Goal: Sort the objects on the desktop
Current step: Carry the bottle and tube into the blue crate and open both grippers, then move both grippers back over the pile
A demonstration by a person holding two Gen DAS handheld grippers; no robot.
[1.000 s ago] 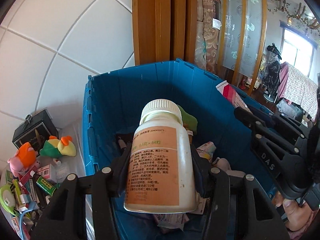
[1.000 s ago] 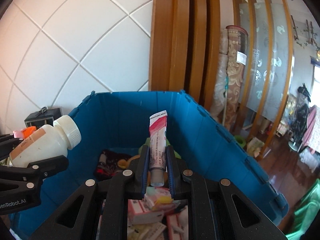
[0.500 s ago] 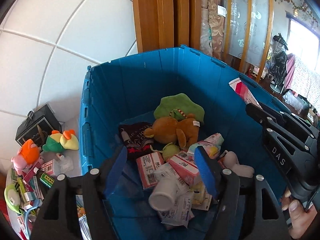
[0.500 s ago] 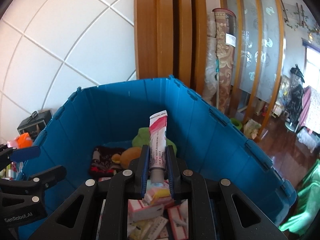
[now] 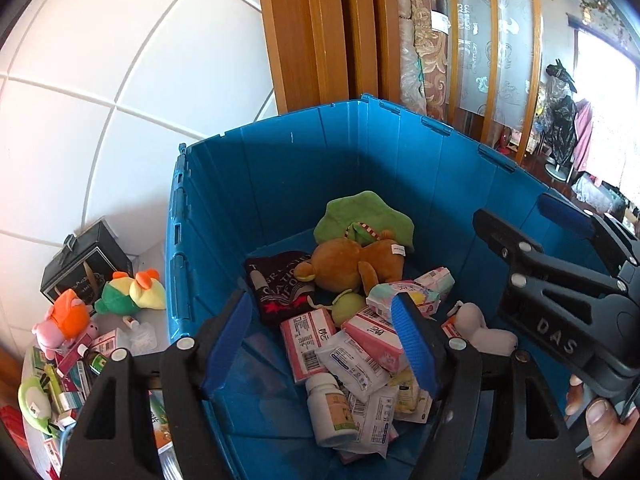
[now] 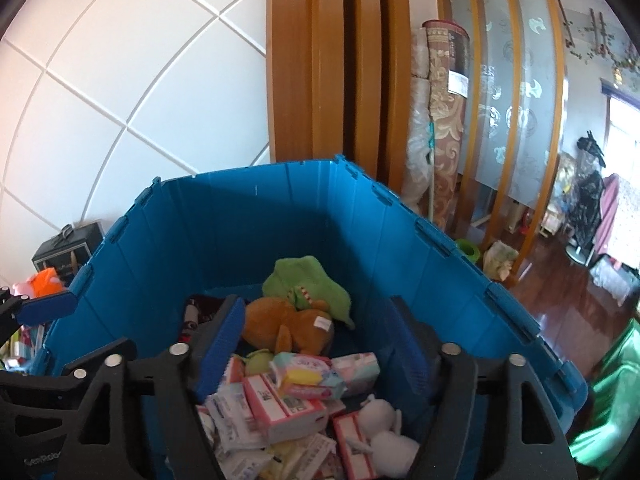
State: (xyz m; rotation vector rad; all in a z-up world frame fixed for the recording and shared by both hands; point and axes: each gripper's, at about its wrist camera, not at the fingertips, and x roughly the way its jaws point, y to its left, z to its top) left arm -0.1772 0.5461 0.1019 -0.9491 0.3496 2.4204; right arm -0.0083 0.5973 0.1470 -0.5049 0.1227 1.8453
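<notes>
Both loads have dropped: white pill bottle [image 5: 331, 408] lies lower centre in blue crate [image 5: 280, 184]; left gripper [image 5: 322, 350] gapes empty, right gripper [image 6: 320, 354] opening, empty.

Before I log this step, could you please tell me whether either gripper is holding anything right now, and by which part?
Nothing is held. The left gripper stands open and empty over the blue plastic crate; the right gripper is opening, with nothing between its fingers.

Left gripper [image 5: 324, 344] jaws wide, empty; right gripper [image 6: 324, 344] jaws opening, nothing between.
</notes>
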